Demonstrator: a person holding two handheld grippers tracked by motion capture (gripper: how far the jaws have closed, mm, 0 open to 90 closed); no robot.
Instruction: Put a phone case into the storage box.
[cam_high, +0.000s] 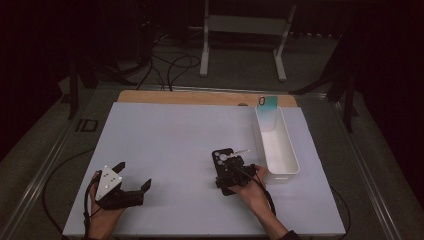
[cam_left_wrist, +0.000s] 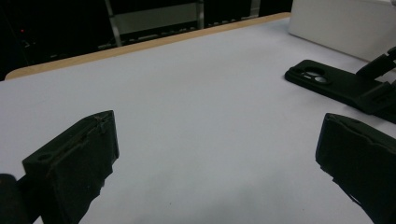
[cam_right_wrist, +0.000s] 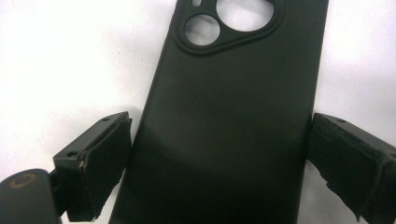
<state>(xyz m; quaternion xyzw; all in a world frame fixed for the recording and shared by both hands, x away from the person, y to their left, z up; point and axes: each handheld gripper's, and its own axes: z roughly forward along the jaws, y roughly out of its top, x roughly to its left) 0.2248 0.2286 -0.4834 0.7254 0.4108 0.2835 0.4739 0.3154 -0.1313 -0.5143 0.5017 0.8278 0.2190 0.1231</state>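
Observation:
A black phone case (cam_high: 223, 156) lies flat, camera cut-out away from me, on the white sheet (cam_high: 175, 145) right of centre. My right gripper (cam_high: 229, 168) is open over its near half. In the right gripper view the jaws straddle the phone case (cam_right_wrist: 233, 116), each close to a long edge, around the right gripper's midpoint (cam_right_wrist: 219, 140). My left gripper (cam_high: 134, 174) rests near the front left, open with nothing between its jaws. The left gripper (cam_left_wrist: 217, 135) looks across bare sheet towards the phone case (cam_left_wrist: 327, 84) and the right gripper (cam_left_wrist: 378, 88).
A long white bin (cam_high: 295, 162) stands just right of the case, and a teal phone case (cam_high: 268, 103) leans at its far end. The bin (cam_left_wrist: 341, 23) also appears in the left gripper view. A wooden table edge (cam_high: 200, 97) runs behind the sheet; a white stand (cam_high: 245, 25) and cables sit beyond.

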